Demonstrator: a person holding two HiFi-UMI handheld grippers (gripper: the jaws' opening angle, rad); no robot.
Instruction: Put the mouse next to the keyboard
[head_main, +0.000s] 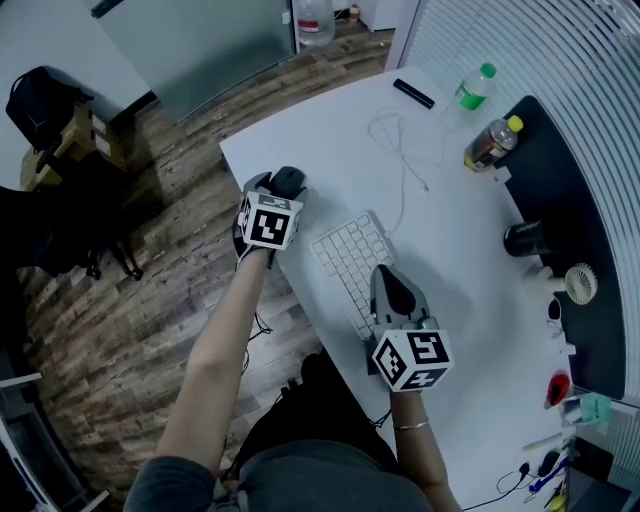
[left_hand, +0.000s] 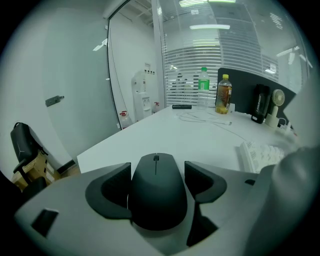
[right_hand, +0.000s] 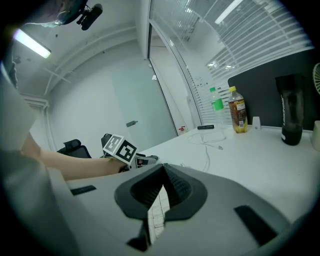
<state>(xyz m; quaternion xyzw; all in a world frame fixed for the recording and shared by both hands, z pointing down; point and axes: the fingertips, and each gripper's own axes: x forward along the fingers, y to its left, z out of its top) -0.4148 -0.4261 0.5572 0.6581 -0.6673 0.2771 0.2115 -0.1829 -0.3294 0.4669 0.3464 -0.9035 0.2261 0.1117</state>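
Note:
A black mouse (left_hand: 157, 200) sits between the jaws of my left gripper (left_hand: 157, 172), whose pads press on both its sides. In the head view this gripper (head_main: 283, 192) holds the mouse (head_main: 292, 180) near the white table's left edge (head_main: 240, 160), left of and slightly beyond the white keyboard (head_main: 345, 250). My right gripper (head_main: 390, 280) hovers over the keyboard's near right part, jaws shut with nothing in them. In the right gripper view a strip of keyboard (right_hand: 156, 210) shows under the shut right gripper (right_hand: 162, 170).
A white cable (head_main: 405, 150) loops beyond the keyboard. Farther back lie a black bar-shaped object (head_main: 413, 93), a green-capped bottle (head_main: 473, 90) and an amber bottle (head_main: 490, 143). A black cup (head_main: 523, 238) and small fan (head_main: 580, 283) stand by the dark partition (head_main: 560, 190).

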